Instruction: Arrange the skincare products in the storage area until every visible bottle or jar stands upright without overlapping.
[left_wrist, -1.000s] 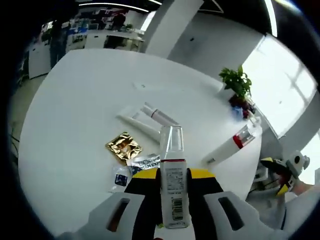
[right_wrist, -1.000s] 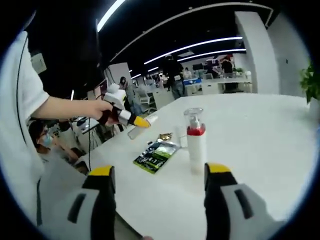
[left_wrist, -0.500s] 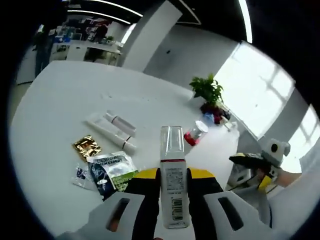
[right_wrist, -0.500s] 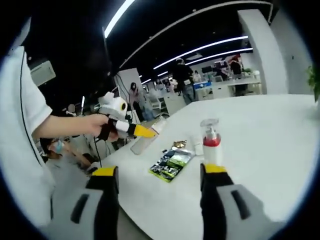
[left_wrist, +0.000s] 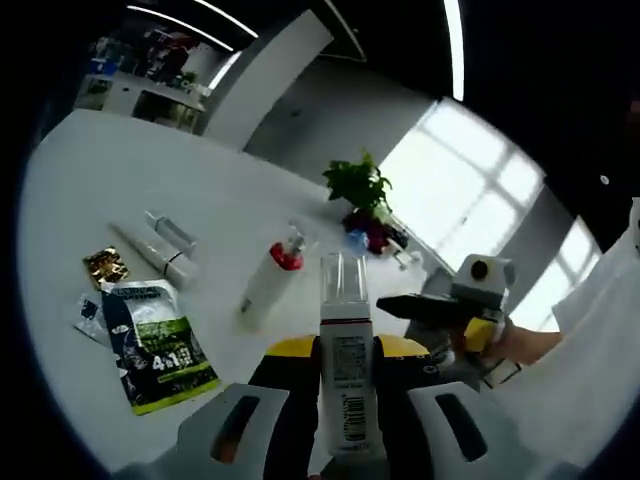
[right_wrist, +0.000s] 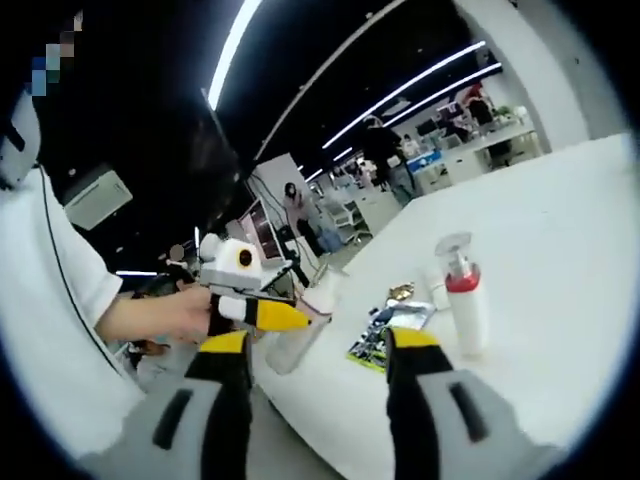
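Observation:
My left gripper (left_wrist: 343, 352) is shut on a white bottle (left_wrist: 343, 335) with a clear cap and a barcode label, held off the table. In the right gripper view that left gripper (right_wrist: 262, 314) shows at the left in a person's hand, with the bottle (right_wrist: 300, 333) in it. A white pump bottle (left_wrist: 271, 279) with a red collar stands upright on the white table (left_wrist: 70, 190). My right gripper (right_wrist: 318, 345) is open with nothing between its jaws, apart from the pump bottle (right_wrist: 464, 302).
Two white tubes (left_wrist: 158, 247) lie side by side on the table. Near them lie a gold sachet (left_wrist: 104, 266), a green sachet (left_wrist: 156, 346) and a small dark sachet (left_wrist: 90, 313). A potted plant (left_wrist: 360, 186) stands at the far edge. People and desks fill the background.
Both views have swung with the hands. The left gripper still holds the bottle. The right gripper has drawn back, so the pump bottle looks smaller and farther away.

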